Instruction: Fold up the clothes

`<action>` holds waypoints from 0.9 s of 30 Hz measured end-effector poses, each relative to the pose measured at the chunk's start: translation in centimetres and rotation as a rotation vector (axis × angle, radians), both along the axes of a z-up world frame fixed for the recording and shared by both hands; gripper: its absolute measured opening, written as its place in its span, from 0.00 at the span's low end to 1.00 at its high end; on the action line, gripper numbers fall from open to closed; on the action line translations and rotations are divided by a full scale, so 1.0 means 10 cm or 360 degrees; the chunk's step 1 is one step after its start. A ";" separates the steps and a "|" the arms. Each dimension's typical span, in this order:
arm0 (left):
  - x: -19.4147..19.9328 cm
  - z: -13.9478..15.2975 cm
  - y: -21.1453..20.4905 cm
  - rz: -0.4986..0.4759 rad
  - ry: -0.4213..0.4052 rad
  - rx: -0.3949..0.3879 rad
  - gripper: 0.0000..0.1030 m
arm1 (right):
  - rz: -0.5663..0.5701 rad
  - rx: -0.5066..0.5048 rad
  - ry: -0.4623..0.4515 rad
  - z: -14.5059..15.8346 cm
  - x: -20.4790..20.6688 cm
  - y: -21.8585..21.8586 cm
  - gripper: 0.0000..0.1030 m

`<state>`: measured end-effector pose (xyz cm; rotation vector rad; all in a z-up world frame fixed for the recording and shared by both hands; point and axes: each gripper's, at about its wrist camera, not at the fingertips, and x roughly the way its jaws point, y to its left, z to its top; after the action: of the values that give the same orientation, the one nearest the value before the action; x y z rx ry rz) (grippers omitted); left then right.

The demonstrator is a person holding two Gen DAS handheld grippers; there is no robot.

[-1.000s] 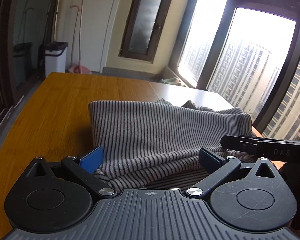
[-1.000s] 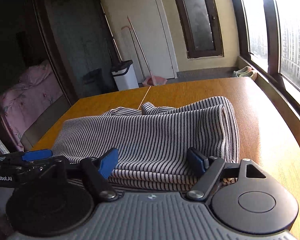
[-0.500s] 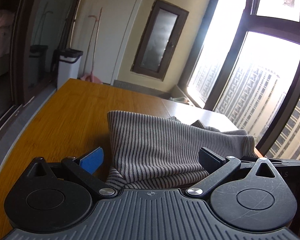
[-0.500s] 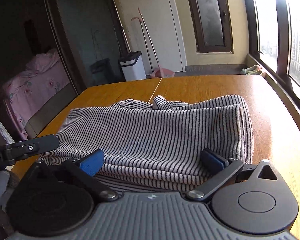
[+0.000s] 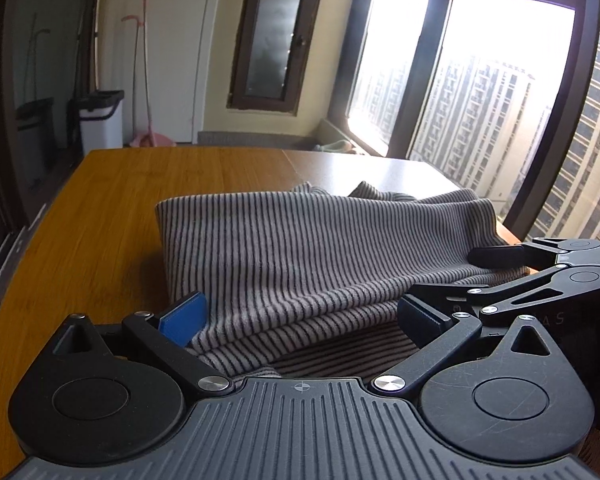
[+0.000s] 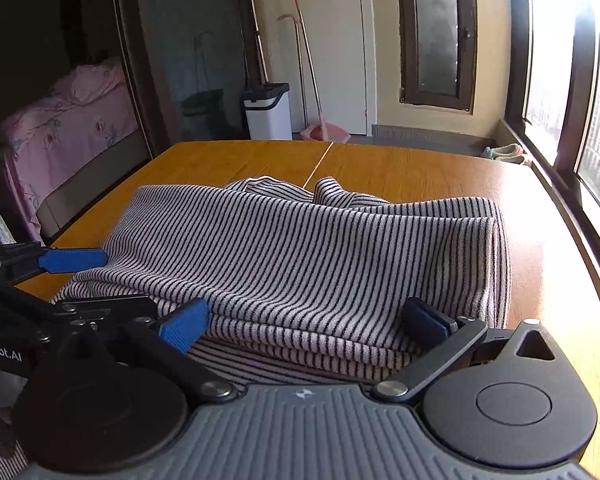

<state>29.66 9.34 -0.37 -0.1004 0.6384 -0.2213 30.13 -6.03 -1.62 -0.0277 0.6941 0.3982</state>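
A grey-and-black striped garment (image 5: 300,248) lies folded in layers on the wooden table (image 5: 112,216), its near folded edge right in front of both grippers. My left gripper (image 5: 300,316) is open, and the garment's near left part lies between its blue pads without being pinched. My right gripper (image 6: 304,322) is wide open over the near right part of the striped garment (image 6: 300,256), its pads clear of the cloth. Each gripper shows in the other's view: the right gripper (image 5: 472,276) at the right edge, the left gripper (image 6: 88,280) at the left edge, close beside each other.
The table's right edge (image 6: 580,240) runs along tall windows (image 5: 480,92). Beyond the far edge stand a white bin (image 6: 268,114) and a pink broom with dustpan (image 6: 324,128). A bed with pink covers (image 6: 60,120) lies to the left.
The right gripper's jaws have spread wider than a second ago. The left view swung aside and back, and both grippers now sit closer together at the garment's near edge. The garment has not moved.
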 end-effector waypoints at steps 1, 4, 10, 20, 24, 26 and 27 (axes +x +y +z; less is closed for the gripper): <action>-0.01 -0.01 0.00 0.0000 0.0000 0.0003 1.00 | -0.0023 0.0024 -0.0028 0.02 -0.03 -0.03 1.00; -0.04 -0.04 0.00 0.0004 -0.0001 0.0005 1.00 | -0.0169 0.0037 -0.0235 0.12 -0.19 -0.15 1.00; -0.06 -0.04 0.01 0.0008 -0.0004 0.0003 1.00 | -0.0238 0.0030 -0.0205 0.26 -0.04 -0.28 0.87; -0.08 -0.04 0.03 0.0029 -0.0008 -0.0011 1.00 | -0.0248 -0.0090 -0.0143 0.06 0.01 -0.25 0.87; -0.06 -0.05 0.07 0.0032 -0.0009 -0.0039 1.00 | -0.0221 -0.0036 -0.0208 0.20 -0.29 -0.25 0.82; -0.06 -0.05 0.09 0.0032 -0.0010 -0.0053 1.00 | -0.0216 0.0001 -0.0131 0.20 -0.33 -0.28 0.79; -0.07 -0.05 0.09 0.0032 -0.0011 -0.0058 1.00 | -0.0211 0.0005 -0.0094 0.17 -0.31 -0.30 0.78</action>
<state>29.01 10.29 -0.89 -0.1408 0.6262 -0.2139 26.99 -9.02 0.08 0.0095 0.6334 0.2701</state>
